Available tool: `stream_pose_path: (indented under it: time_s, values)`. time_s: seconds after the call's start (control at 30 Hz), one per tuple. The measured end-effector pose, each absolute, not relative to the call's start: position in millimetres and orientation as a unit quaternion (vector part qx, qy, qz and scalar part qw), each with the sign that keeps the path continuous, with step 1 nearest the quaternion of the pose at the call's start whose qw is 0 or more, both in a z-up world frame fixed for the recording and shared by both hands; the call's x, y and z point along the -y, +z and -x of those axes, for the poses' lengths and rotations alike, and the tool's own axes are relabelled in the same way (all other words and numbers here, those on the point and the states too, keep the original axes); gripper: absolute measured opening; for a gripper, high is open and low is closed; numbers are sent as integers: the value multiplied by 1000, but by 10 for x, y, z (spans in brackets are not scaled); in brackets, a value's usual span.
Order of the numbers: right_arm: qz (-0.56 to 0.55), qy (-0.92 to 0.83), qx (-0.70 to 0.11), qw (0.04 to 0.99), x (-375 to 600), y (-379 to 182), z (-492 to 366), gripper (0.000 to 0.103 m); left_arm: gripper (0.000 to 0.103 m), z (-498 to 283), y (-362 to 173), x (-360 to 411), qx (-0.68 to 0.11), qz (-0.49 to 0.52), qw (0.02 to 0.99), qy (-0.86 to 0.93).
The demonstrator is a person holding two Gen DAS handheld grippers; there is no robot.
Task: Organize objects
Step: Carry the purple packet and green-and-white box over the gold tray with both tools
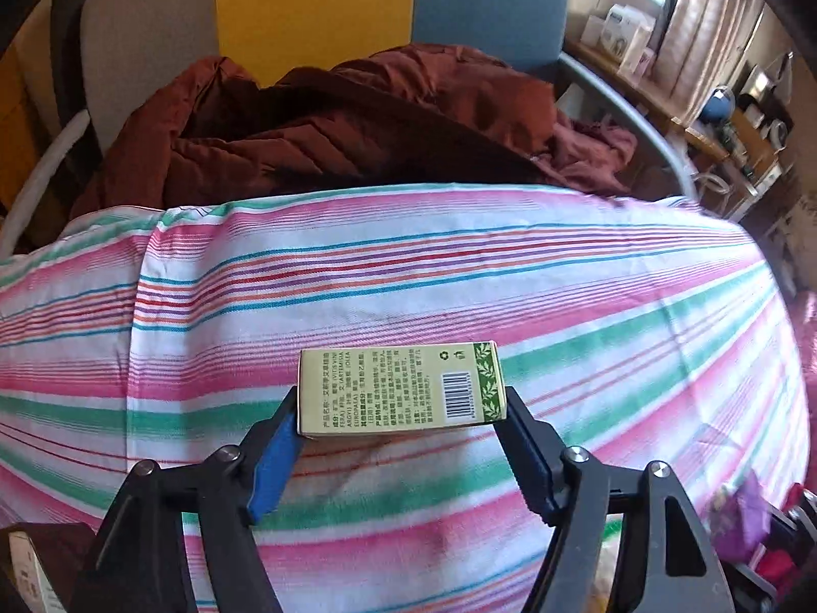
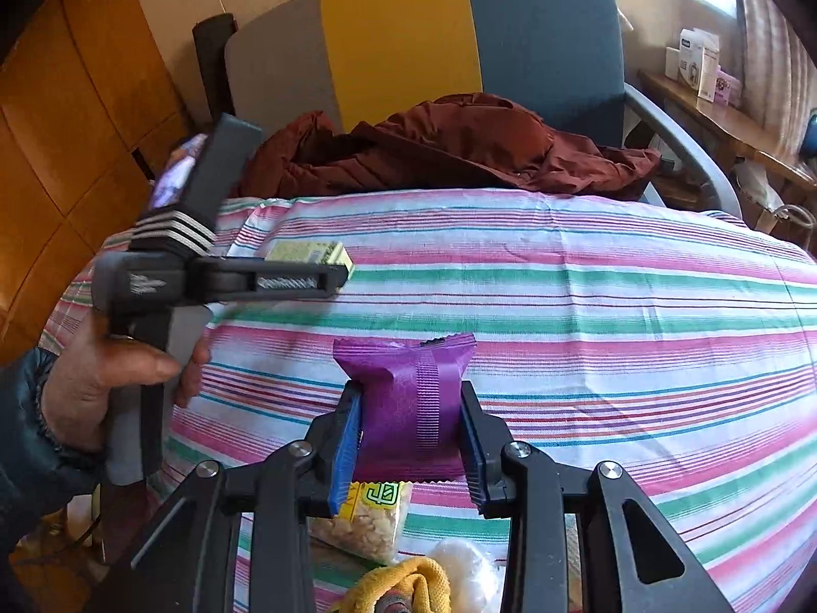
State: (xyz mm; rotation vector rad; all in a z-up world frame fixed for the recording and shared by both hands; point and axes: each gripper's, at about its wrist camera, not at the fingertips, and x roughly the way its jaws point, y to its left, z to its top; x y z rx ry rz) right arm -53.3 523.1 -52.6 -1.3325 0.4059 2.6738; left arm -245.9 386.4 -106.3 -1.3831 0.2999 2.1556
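A pale green carton [image 1: 398, 388] printed with text and a barcode lies flat on the striped cloth [image 1: 459, 276]. My left gripper [image 1: 402, 401] has a blue pad against each short end, so it is shut on the carton. From the right wrist view, the same gripper [image 2: 306, 281] reaches in from the left, with a hand [image 2: 102, 378] on its grip, and the carton [image 2: 306, 253] shows just behind its finger. My right gripper [image 2: 409, 396] is shut on a purple snack packet [image 2: 408, 378], holding it upright above the cloth.
A rust-red jacket [image 1: 332, 122] is piled on the grey, yellow and blue chair [image 2: 398, 36] behind the cloth. Near the front edge lie a clear snack bag [image 2: 367, 521], a yellow cloth [image 2: 408, 585] and a white wrapped item [image 2: 467, 569]. Another small box [image 1: 28, 572] shows at lower left.
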Motion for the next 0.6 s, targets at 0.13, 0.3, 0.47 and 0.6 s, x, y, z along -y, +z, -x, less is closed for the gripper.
stream_pose_path:
  time_s: [0.13,0.3,0.47,0.6]
  values:
    - [441,886,-129,60,-5175,-510,532,36,74,2243,-794,-3678,-103,488,286,818]
    - [434,893,-106,47,-4948,-387,533,36,74,1944,-311,-3257,-68,460,288,837]
    - [425,902,-72,25,-4560,-244,493,36,74,1562,35,-2752,-51,434,290,852]
    - [419,907,-44,10,-4230,-157,438,36,74,1319,180,-2332,-38,423,277,862]
